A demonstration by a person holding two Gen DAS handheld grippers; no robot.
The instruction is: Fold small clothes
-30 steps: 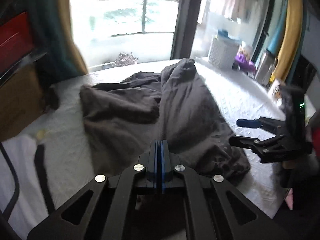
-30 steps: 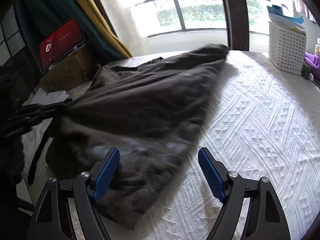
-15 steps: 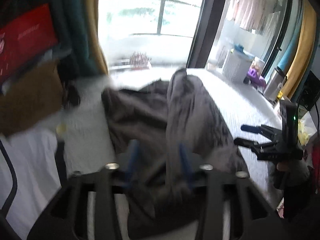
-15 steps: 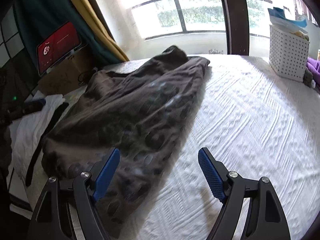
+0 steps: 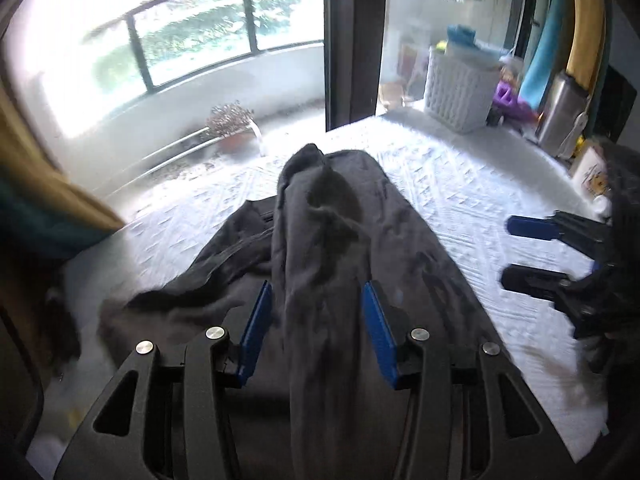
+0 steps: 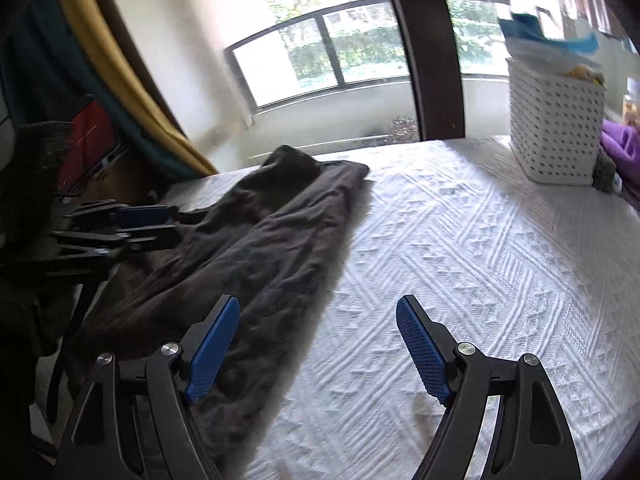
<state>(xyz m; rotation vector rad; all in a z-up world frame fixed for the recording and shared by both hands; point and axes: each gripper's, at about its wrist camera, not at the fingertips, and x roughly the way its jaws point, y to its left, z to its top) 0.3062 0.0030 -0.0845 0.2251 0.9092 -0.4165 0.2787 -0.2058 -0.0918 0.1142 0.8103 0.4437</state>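
Dark garment on white bedspread, both grippers released.
Left gripper: jaws apart, a raised fold running between them, contact unclear. Right gripper: jaws wide, nothing held, garment's near edge under its left finger. Garment's near end cut off.

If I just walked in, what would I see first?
First, the big dark grey crumpled garment lying stretched along the left side of the white textured bedspread. Next, the black grippers with blue pads: the left gripper open, with a ridge of the cloth running between its pads, and the right gripper open over the garment's edge. A white perforated plastic basket stands at the far right by the window.
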